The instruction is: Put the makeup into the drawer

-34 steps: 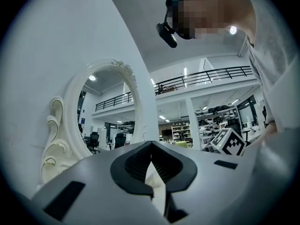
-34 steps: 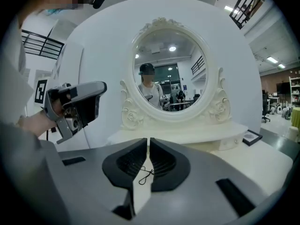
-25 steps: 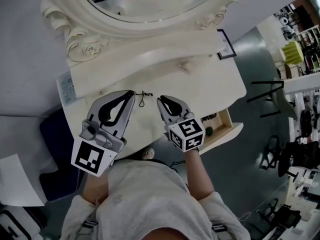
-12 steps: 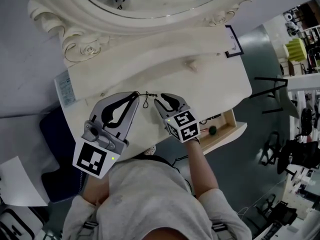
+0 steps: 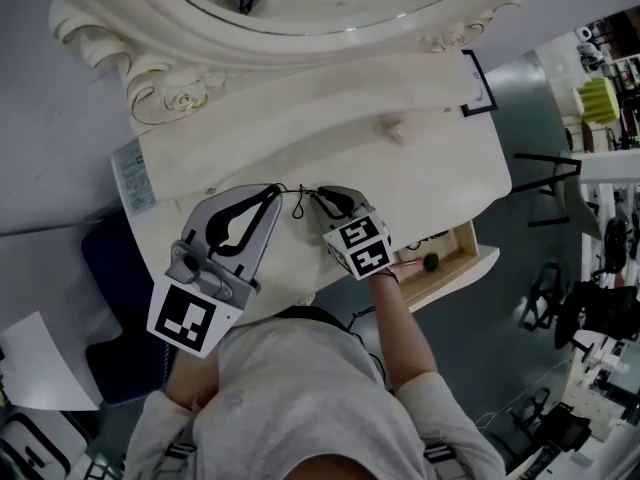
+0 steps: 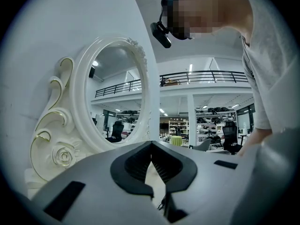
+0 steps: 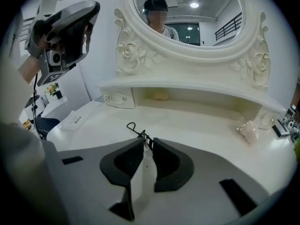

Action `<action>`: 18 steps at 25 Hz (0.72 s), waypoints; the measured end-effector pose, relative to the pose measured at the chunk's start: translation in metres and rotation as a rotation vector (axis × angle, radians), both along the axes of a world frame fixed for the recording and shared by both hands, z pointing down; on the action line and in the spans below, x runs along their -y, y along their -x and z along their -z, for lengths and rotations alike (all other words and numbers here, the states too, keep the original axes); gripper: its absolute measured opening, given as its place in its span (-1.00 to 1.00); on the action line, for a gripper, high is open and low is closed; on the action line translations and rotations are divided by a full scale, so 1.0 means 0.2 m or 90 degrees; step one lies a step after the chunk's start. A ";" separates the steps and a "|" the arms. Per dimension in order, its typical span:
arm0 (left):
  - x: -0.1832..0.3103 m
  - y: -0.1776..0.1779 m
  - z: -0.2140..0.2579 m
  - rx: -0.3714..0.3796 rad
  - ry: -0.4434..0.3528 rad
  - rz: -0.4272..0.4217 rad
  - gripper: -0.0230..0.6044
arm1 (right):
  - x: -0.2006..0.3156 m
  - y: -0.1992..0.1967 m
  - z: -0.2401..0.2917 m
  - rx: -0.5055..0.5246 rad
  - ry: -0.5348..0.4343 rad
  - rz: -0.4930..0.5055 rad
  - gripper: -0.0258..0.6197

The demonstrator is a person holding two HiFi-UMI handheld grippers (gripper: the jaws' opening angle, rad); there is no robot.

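Right gripper (image 7: 146,142) has advanced to the black wire makeup tool (image 7: 136,129) near the bench (image 5: 420,168) front edge, its narrow jaws flanking the tool's end but apparently not yet clamped; left gripper (image 5: 270,189) has its jaws together, empty; drawer (image 5: 462,252) stands open.

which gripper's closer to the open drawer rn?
Right. The right gripper is over the tabletop next to the drawer; the left gripper is farther off, on the right gripper's other side.
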State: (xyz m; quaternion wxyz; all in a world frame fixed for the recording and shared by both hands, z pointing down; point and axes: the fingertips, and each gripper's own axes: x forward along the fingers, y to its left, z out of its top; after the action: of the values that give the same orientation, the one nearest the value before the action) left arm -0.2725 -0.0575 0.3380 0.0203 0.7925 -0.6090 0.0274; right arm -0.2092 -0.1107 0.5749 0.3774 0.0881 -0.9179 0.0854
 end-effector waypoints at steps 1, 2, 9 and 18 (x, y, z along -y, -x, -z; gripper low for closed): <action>0.00 0.00 0.00 -0.001 0.001 0.000 -0.88 | -0.01 0.00 0.01 0.002 0.003 0.000 -0.73; 0.00 0.01 0.00 -0.001 0.001 0.000 -0.88 | -0.01 0.00 0.01 0.004 0.006 0.000 -0.73; 0.00 0.00 -0.01 -0.007 0.005 -0.005 -0.88 | -0.03 0.00 0.08 0.036 0.001 -0.003 -0.79; -0.01 -0.08 0.01 -0.009 0.004 -0.022 -0.88 | -0.01 -0.09 0.33 0.125 -0.004 -0.076 -0.82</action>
State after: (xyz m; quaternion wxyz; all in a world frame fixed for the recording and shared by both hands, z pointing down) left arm -0.2569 -0.0558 0.3359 0.0270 0.8029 -0.5950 0.0240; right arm -0.1915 -0.1088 0.5095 0.2797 0.1350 -0.9438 0.1134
